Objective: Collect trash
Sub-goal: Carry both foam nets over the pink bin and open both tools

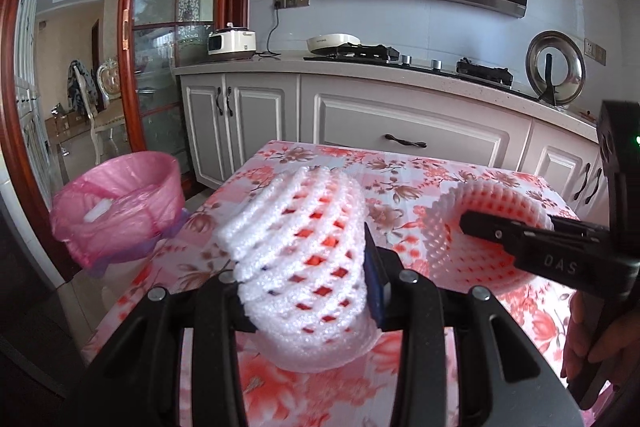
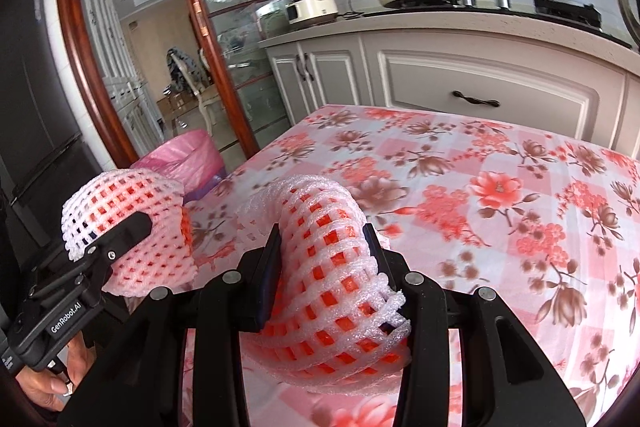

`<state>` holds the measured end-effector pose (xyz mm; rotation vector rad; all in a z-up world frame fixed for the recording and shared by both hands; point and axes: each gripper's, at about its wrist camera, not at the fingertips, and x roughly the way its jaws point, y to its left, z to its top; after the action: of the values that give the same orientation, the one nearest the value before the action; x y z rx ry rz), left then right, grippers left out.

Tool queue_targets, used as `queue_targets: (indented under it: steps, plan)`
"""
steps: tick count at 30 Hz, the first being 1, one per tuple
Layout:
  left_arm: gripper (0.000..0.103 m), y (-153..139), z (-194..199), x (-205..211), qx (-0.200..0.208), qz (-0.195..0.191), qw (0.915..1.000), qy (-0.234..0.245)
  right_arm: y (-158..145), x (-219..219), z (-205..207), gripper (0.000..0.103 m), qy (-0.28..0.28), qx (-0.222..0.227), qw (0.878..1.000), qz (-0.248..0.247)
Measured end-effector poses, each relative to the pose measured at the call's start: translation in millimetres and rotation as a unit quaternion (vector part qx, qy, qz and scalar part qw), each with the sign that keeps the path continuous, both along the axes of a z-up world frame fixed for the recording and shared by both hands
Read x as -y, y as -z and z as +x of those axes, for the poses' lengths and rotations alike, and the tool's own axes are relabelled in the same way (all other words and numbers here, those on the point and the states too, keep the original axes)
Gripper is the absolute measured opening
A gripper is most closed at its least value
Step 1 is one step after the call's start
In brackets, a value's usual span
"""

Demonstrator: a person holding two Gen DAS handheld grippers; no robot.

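My left gripper (image 1: 308, 267) is shut on a white foam fruit net (image 1: 304, 243) and holds it just above the flowered table (image 1: 400, 171). My right gripper (image 2: 320, 259) is shut on a second white foam net (image 2: 332, 267), also just over the table. The right gripper shows in the left wrist view (image 1: 520, 239) with its net (image 1: 472, 227) at the right. The left gripper shows in the right wrist view (image 2: 120, 231) with its net (image 2: 124, 215) at the left. A bin lined with a pink bag (image 1: 120, 203) stands on the floor left of the table, with a white scrap inside.
White kitchen cabinets (image 1: 400, 123) run behind the table, with a stove (image 1: 400, 57), a cooker (image 1: 232, 45) and a pot lid (image 1: 556, 67) on the counter. A wood-framed glass door (image 1: 160, 67) stands at left behind the bin. The bin also shows in the right wrist view (image 2: 188, 155).
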<state>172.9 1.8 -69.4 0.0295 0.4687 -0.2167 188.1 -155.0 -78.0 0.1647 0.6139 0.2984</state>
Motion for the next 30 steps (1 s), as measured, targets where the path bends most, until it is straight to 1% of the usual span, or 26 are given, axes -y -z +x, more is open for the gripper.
queue_targets:
  steps: [7, 12, 17, 22, 26, 30]
  plan:
    - [0.037, 2, -8, -32, -0.004, -0.013, 0.9995, -0.027, -1, -35, 5, 0.038, -0.030, -0.004, 0.999, -0.020]
    - [0.038, 4, -9, -56, -0.005, -0.014, 0.9985, -0.053, -4, -62, 19, 0.038, -0.049, -0.006, 0.998, -0.028]
    - [0.038, 6, -1, -83, -0.013, -0.017, 0.9964, -0.082, -8, -96, 38, 0.038, -0.080, -0.003, 0.996, -0.042]
    - [0.039, 3, 14, -117, -0.023, -0.027, 0.9932, -0.111, -17, -127, 60, 0.038, -0.108, 0.002, 0.993, -0.044]
    - [0.041, -6, 28, -140, -0.015, -0.027, 0.9916, -0.125, -27, -154, 79, 0.039, -0.134, 0.012, 0.990, -0.047]
    - [0.043, -23, 51, -165, -0.003, -0.029, 0.9897, -0.140, -42, -182, 100, 0.039, -0.159, 0.030, 0.986, -0.047]
